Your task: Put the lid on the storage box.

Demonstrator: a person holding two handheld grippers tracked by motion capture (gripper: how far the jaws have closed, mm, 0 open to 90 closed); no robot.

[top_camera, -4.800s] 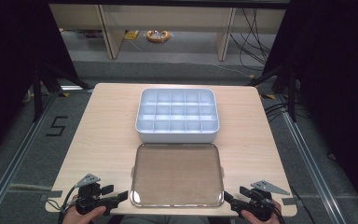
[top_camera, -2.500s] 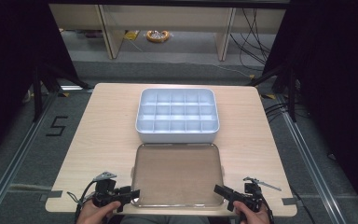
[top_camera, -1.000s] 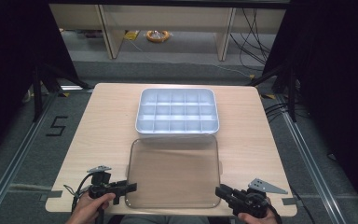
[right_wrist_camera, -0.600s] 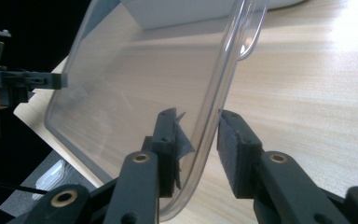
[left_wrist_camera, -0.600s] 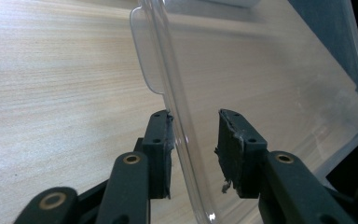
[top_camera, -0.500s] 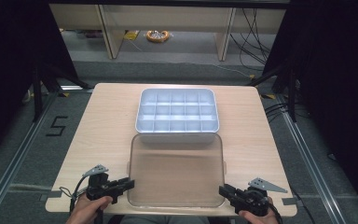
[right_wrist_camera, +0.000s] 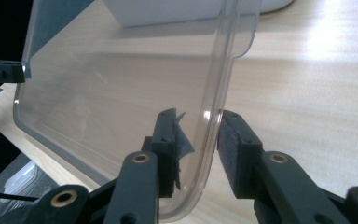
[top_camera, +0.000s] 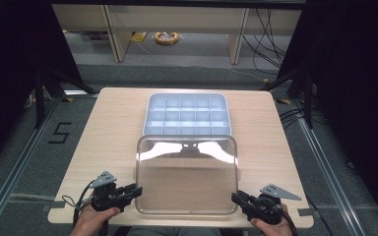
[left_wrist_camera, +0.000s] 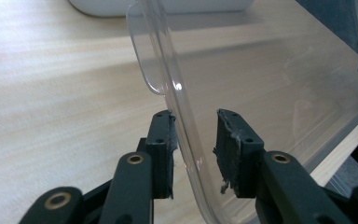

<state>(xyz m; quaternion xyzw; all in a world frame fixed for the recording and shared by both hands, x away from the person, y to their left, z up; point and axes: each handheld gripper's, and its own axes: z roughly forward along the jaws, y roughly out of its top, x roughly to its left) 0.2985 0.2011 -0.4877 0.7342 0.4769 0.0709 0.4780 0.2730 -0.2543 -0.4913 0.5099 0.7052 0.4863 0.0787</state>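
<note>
From above, your worktop (top_camera: 113, 128) carries a pale compartmented tray (top_camera: 186, 114) at the far middle, and nearer you the clear lid (top_camera: 187, 177), its far edge lapping over the tray's near rim and catching bright glare. That view gives you the whole layout but not the grip itself. The left gripper view shows the lid's rim running upward between that gripper's own jaws, with the lid's rounded corner tab beyond them and the tray's white wall at the top edge. The right gripper view shows the same on the other side, the rim passing between the jaws and your other gripper as a dark shape at the far left edge.

Compared with half a second ago, the lid's far edge sits farther over the tray and the panel tilts more steeply; a few seconds back it lay flat on the worktop with both grippers off its corners.

Your left gripper (top_camera: 129, 191) has its jaws partly open around the lid's near-left edge, one pad touching the rim, the other standing off with a gap. Your right gripper (top_camera: 238, 199) has its jaws narrower, closely bracketing the near-right edge; whether both pads press the plastic, you cannot tell.
</note>
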